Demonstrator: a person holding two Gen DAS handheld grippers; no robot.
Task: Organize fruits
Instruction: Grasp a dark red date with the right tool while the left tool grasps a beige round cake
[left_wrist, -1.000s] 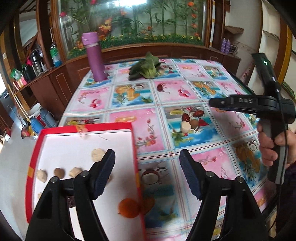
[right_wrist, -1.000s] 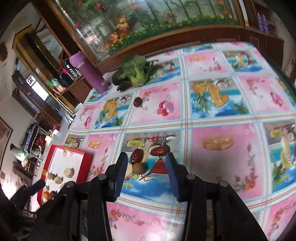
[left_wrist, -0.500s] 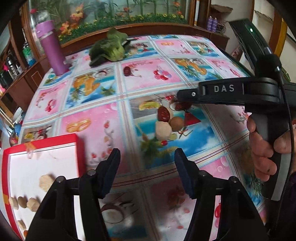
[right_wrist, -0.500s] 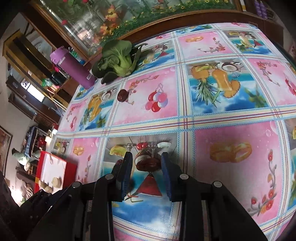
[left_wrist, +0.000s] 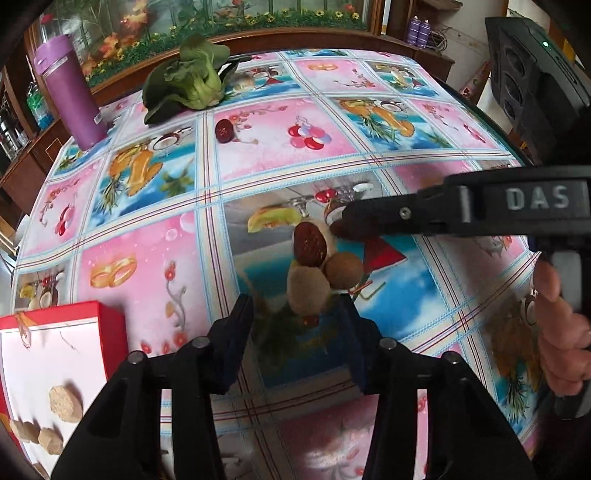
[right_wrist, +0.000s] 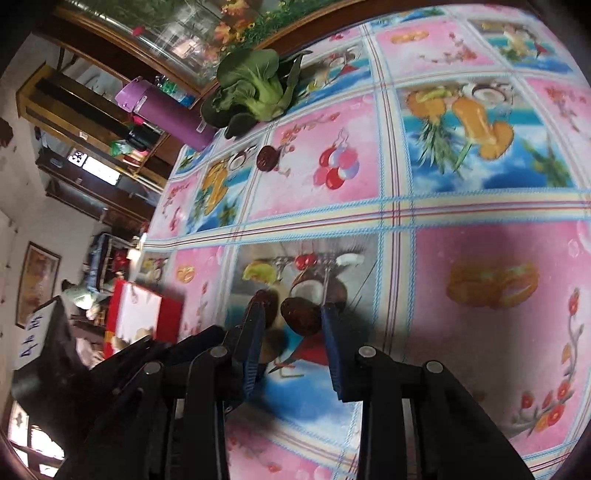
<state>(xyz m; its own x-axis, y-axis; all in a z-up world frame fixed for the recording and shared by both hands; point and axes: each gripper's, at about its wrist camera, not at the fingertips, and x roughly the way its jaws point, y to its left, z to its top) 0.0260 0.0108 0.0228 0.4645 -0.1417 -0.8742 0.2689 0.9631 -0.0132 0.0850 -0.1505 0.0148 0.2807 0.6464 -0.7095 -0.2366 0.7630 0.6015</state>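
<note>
Right hand-held gripper (right_wrist: 293, 325) spread around a red date (right_wrist: 300, 316); left hand-held gripper (left_wrist: 297, 314) released, near 2 longans (left_wrist: 308, 290).

We see a dark red date (left_wrist: 309, 244) and two round brown fruits (left_wrist: 343, 269) clustered touching on the surface; another date (left_wrist: 223, 130) lies apart.

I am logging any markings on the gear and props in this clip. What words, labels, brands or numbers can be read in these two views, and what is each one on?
"DAS": raised grey letters on the side of the right gripper, seen in the left wrist view.
White sign with blue characters at the left edge of the right wrist view: too blurred to read.
Small label on the purple bottle: too small to read.
Nothing else legible; the tablecloth shows only pictures.
</note>
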